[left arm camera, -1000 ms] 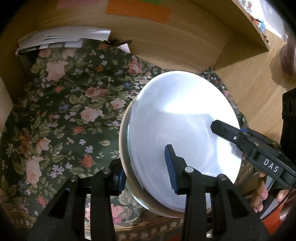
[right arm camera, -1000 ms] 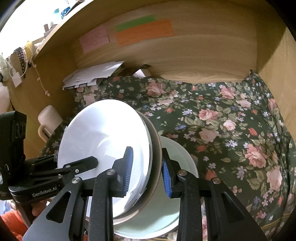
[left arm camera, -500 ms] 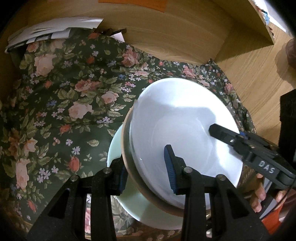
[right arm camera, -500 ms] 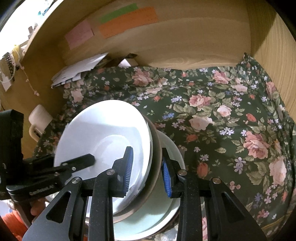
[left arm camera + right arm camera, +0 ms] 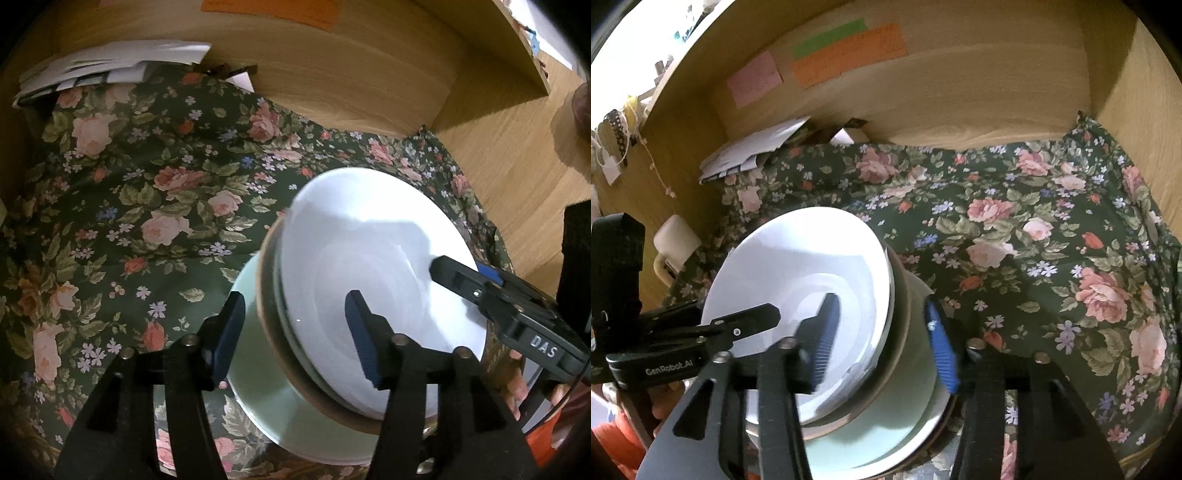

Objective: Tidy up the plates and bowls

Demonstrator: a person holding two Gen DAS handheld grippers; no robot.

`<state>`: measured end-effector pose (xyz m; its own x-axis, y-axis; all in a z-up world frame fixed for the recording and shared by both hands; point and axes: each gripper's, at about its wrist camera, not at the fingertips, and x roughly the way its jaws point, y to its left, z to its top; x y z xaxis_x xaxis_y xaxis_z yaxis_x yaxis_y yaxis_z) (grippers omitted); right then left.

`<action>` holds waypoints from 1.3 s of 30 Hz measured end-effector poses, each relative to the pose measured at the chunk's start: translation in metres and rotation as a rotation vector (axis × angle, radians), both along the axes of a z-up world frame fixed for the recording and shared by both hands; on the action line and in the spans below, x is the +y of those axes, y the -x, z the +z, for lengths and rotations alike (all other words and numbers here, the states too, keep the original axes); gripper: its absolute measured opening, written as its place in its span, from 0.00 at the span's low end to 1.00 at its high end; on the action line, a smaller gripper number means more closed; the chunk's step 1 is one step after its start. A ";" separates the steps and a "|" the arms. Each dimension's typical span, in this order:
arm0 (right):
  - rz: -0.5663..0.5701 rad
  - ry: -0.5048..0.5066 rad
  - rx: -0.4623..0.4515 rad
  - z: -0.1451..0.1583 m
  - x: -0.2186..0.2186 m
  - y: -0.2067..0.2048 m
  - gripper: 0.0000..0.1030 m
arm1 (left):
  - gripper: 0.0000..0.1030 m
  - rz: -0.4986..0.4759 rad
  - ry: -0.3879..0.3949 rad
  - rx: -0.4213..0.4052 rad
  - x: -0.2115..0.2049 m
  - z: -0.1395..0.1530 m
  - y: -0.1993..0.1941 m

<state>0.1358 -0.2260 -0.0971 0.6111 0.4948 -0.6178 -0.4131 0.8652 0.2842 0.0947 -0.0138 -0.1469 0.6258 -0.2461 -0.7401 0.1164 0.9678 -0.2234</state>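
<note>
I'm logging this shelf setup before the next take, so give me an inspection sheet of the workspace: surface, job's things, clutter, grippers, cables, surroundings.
Surface: floral cloth covers the wooden shelf floor, rumpled at the right wall.
Job's things: white bowl nested in a brown-rimmed bowl, both tilted, on a pale green plate.
Clutter: paper stack at the back left; cream mug at the left edge.
Grippers: left gripper and right gripper both straddle the bowls' rims, jaws opening, pads off them.
Cables: a beaded cord hangs on the left panel; no cables seen.
Surroundings: wooden back wall with pink, green and orange notes.
</note>
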 end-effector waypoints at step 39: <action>-0.122 -0.001 -0.590 0.099 -0.002 0.139 1.00 | 1.00 0.205 -0.159 -0.684 0.002 0.105 0.154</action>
<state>-0.0032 -0.2284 0.0018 0.9031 0.4001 -0.1562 -0.3993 0.9160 0.0380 -0.0598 -0.0122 -0.0414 0.9828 0.0035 -0.1845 -0.0074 0.9998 -0.0207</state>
